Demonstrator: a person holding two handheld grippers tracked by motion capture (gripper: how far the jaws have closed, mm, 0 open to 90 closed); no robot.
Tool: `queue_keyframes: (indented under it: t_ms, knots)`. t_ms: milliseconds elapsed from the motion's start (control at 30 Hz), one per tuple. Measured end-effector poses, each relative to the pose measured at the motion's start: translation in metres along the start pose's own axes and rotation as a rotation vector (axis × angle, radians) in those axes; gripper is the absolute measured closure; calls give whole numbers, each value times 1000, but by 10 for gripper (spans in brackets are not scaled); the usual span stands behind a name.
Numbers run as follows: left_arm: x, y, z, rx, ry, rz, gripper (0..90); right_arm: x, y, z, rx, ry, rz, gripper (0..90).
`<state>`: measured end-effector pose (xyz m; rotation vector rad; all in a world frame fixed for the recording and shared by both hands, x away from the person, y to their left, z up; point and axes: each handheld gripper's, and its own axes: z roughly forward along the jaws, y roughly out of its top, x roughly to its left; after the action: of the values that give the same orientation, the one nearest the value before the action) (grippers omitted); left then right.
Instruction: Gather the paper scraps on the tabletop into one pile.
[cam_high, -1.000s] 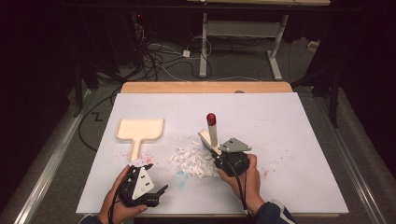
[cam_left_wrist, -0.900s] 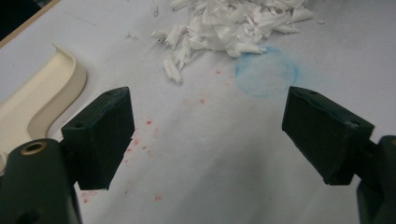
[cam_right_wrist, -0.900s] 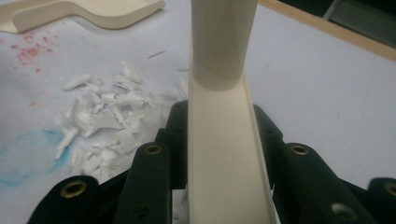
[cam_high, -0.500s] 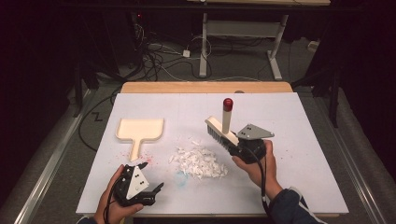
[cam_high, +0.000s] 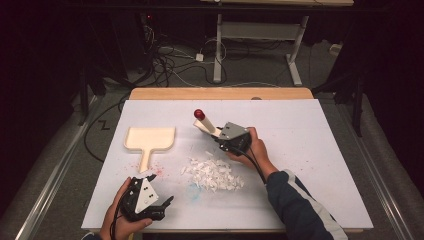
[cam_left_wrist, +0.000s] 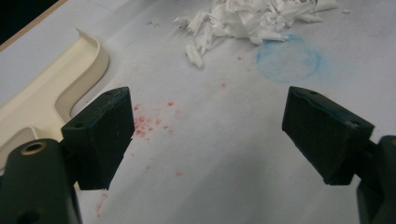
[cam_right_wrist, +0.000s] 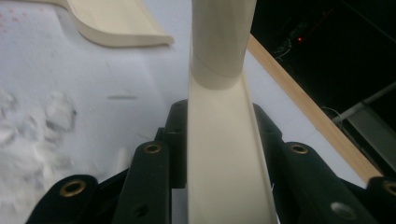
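Black left claw (cam_high: 167, 202): it sits low at the near edge of the tabletop, held in the person's left hand (cam_high: 117, 217). Its jaws stand wide apart and hold nothing.
White tabletop (cam_high: 320, 150): a big white sheet covers it, with a thin strip of bare wood at the far edge.
Pink specks (cam_left_wrist: 149, 125): small pink crumbs lie on the sheet just ahead of the left claw.
Faint blue ring mark (cam_left_wrist: 288, 58): it is on the sheet, touching the near edge of the paper heap.
Heap of small white paper scraps (cam_high: 212, 172): it lies in the middle of the tabletop, between the two claws.
Cream plastic dustpan with a short handle (cam_high: 149, 141): it lies flat to the left of the heap, apart from it, handle pointing to the person.
Black right claw (cam_high: 216, 136): it is past the heap, held in the person's right hand (cam_high: 252, 150). Its jaws are closed tight on the brush.
Cream brush with a red round tip (cam_high: 205, 122): it sticks up out of the right claw, tilted to the far left, red tip on top.
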<state>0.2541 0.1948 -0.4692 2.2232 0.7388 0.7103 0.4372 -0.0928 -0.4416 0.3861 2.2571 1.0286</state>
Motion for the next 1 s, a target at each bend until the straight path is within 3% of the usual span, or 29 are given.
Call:
queue_keyframes:
  t_ms: [100, 167, 200, 267, 300, 333, 400, 467, 500, 600, 633, 667, 700, 833, 933, 1000]
  knots:
    - [-2, -2, -2, 1, -6, 4, 161, 11, 9, 14, -4, 62, -7, 681]
    - [-2, -3, -3, -1, -10, 1, 160, 25, 17, 24, -3, 111, -58, 680]
    - [-2, -3, -3, -1, -10, -2, 160, 25, 17, 24, -3, 111, -58, 680]
    - [-1, -4, -3, -3, -8, -8, 161, 32, 20, 27, -23, 178, -68, 678]
    - [-1, -3, -3, -4, -10, -9, 161, 32, 20, 27, -23, 178, -68, 678]
    - [0, -3, -3, -3, -11, -9, 161, 34, 20, 26, -23, 228, -87, 674]
    - [-1, -3, -2, 3, -11, -5, 161, 33, 19, 23, -25, 254, -92, 673]
    - [-1, -3, -1, 4, -13, -6, 161, 30, 16, 16, -47, 319, -99, 673]
    - [-1, -3, -1, 7, -14, -4, 161, 27, 11, 7, -57, 377, -105, 673]
    - [-2, -2, 0, 9, -16, -3, 161, 26, 6, -2, -59, 412, -124, 672]
    - [-3, -2, 1, 12, -17, -3, 161, 25, -1, -14, -63, 450, -138, 671]
    - [-3, -2, 1, 12, -17, -3, 160, 25, -1, -14, -63, 450, -138, 671]
    - [-3, -2, 1, 16, -17, -1, 161, 23, -6, -26, -73, 482, -153, 672]
    - [-3, -2, 2, 21, -18, 0, 161, 19, -12, -42, -86, 496, -158, 677]
    - [-3, -1, 2, 21, -16, -3, 161, 14, -16, -55, -102, 427, -134, 680]
    - [-3, 0, 2, 22, -15, 1, 161, 14, -16, -57, -109, 414, -122, 680]
